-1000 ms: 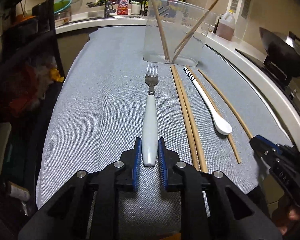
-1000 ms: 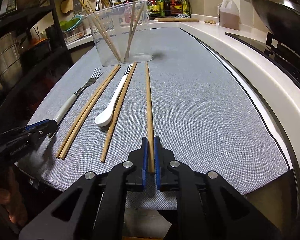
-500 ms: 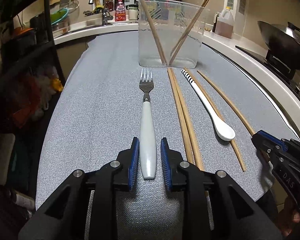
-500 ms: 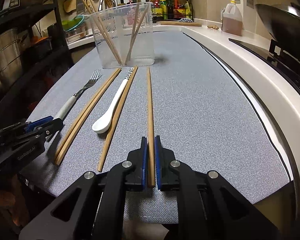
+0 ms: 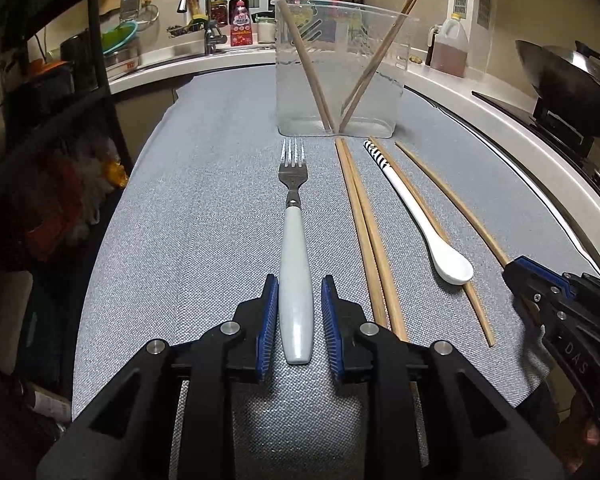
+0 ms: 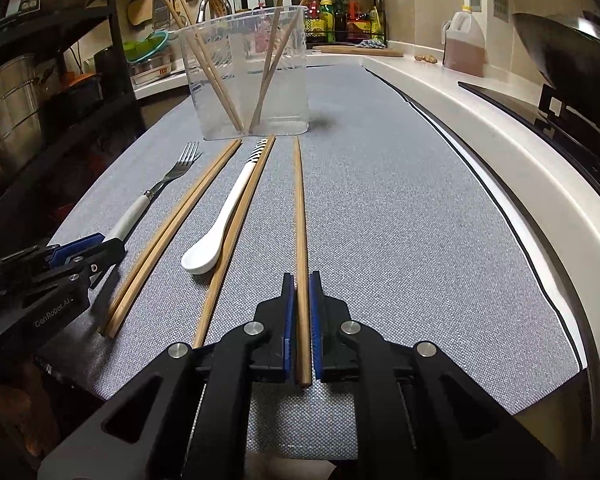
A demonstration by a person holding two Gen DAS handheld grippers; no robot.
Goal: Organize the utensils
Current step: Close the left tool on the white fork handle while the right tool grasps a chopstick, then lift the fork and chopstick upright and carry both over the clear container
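A white-handled fork lies on the grey mat, tines toward a clear plastic container holding several chopsticks. My left gripper straddles the fork handle with a small gap on each side, open. A pair of chopsticks, a white spoon with a chopstick under it, and a single chopstick lie to the right. My right gripper straddles the near end of that single chopstick with a narrow gap on each side, slightly open. The fork and container also show in the right wrist view.
The grey mat covers the counter. A white counter rim and a stove with a wok lie to the right. A black shelf rack stands on the left. A sink and bottles are at the back.
Both grippers have loosened: the left jaws have opened away from the fork handle and the right jaws have parted slightly off the chopstick. Both utensils now lie flat on the mat.
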